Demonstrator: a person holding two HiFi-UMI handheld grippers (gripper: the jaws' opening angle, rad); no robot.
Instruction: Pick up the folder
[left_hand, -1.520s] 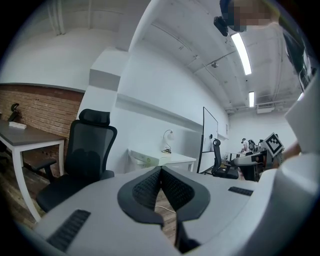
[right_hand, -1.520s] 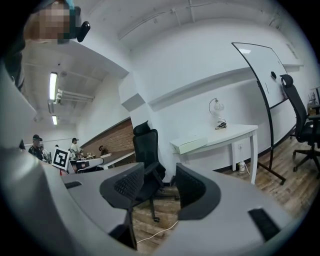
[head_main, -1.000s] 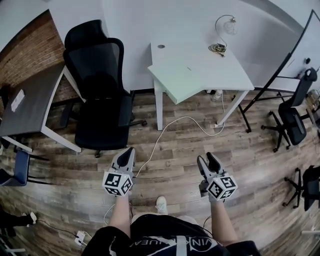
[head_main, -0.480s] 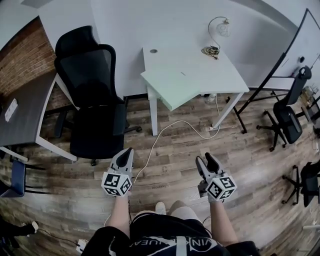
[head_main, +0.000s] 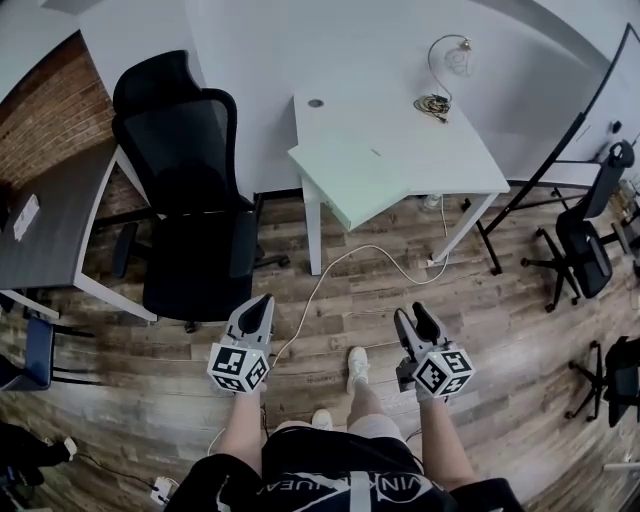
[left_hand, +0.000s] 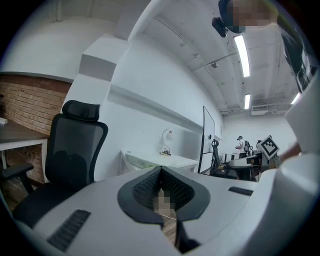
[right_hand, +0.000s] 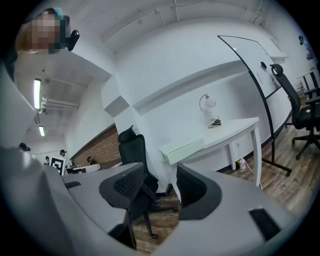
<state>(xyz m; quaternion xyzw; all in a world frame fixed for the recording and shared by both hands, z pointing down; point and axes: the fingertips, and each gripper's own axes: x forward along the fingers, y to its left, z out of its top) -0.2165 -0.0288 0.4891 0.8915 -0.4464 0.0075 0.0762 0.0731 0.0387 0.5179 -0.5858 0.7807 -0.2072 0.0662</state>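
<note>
Grey left claw (head_main: 265, 299) and right claw (head_main: 411, 313), black ribbed pads (right_hand: 127, 185), square-marker cubes (head_main: 238, 368); black shirt (head_main: 330, 490).

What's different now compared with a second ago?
The person has taken a step toward the white desk: one white shoe now shows ahead between the grippers. Nothing was grabbed or released. The left gripper stays shut and empty, the right gripper open and empty; the pale green folder lies untouched on the desk.

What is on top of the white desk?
On the white desk: a pale green flat folder at the near left corner, a curved-neck lamp with round shade, a dark coiled cable beside it, and a round cable hole. The surface under the folder is covered.
</note>
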